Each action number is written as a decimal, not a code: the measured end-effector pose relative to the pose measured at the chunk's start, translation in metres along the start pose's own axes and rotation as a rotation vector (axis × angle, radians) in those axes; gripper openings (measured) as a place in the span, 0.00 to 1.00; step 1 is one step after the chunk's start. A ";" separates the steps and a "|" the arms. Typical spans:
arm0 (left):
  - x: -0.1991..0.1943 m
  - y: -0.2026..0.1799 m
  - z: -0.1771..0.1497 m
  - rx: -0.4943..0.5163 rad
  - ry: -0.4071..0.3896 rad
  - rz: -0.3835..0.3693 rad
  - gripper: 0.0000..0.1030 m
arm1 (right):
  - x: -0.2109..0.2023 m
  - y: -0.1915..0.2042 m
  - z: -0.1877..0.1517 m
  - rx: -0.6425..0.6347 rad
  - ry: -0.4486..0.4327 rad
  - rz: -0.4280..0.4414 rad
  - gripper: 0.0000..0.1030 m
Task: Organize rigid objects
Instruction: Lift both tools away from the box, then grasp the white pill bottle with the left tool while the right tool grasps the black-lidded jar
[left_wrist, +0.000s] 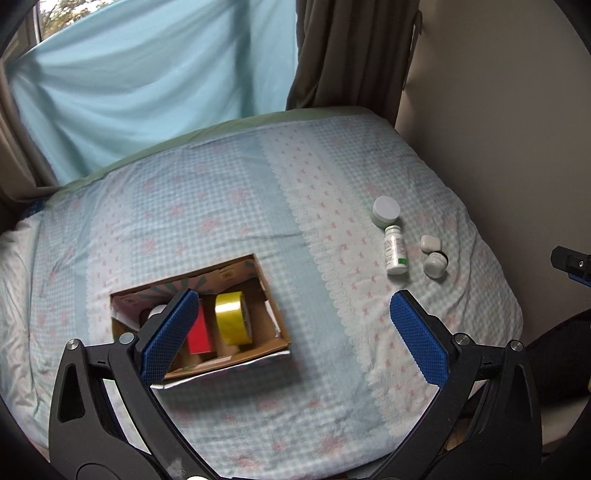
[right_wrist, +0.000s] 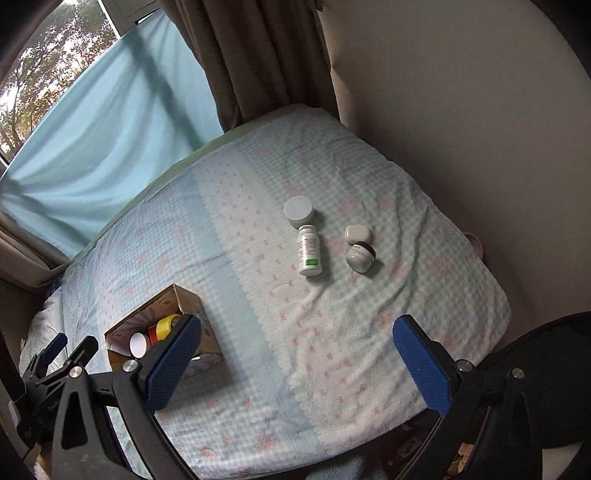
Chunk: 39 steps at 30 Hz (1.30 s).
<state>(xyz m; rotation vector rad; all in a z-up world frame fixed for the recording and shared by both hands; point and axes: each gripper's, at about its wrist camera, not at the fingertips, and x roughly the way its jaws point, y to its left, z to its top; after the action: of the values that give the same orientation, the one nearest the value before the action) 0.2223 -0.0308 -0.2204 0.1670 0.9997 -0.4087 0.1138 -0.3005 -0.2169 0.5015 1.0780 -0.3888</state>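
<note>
An open cardboard box (left_wrist: 275, 314) (right_wrist: 192, 295) lies on the bed and holds a yellow tape roll (left_wrist: 233, 317) (right_wrist: 167, 326), a red box (left_wrist: 199, 332) and a white-capped bottle (right_wrist: 139, 344). To the right lie a white pill bottle (left_wrist: 396, 251) (right_wrist: 308, 252), a green jar with a white lid (left_wrist: 386, 211) (right_wrist: 300, 211), a small white case (left_wrist: 430, 243) (right_wrist: 357, 233) and a small grey jar (left_wrist: 436, 264) (right_wrist: 360, 256). My left gripper (left_wrist: 293, 321) is open and empty above the box's near side. My right gripper (right_wrist: 295, 347) is open and empty, short of the bottles.
The bed (left_wrist: 221, 206) has a blue checked sheet with pink bows. A blue curtain (left_wrist: 140, 81) and a brown curtain (left_wrist: 351, 48) hang behind it. A beige wall (right_wrist: 461, 110) runs along the right side. The left gripper also shows in the right wrist view (right_wrist: 55, 354).
</note>
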 end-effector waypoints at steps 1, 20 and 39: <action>0.009 -0.014 0.007 -0.003 0.007 -0.003 1.00 | 0.006 -0.013 0.009 -0.008 0.003 -0.006 1.00; 0.222 -0.177 0.084 0.151 0.248 -0.034 1.00 | 0.190 -0.134 0.091 0.242 0.251 0.045 1.00; 0.410 -0.210 0.037 0.259 0.475 -0.051 0.86 | 0.348 -0.156 0.050 0.707 0.355 0.050 0.84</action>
<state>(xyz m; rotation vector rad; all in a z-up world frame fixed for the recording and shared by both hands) 0.3596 -0.3394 -0.5356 0.4894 1.4174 -0.5595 0.2150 -0.4777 -0.5426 1.2589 1.2539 -0.6566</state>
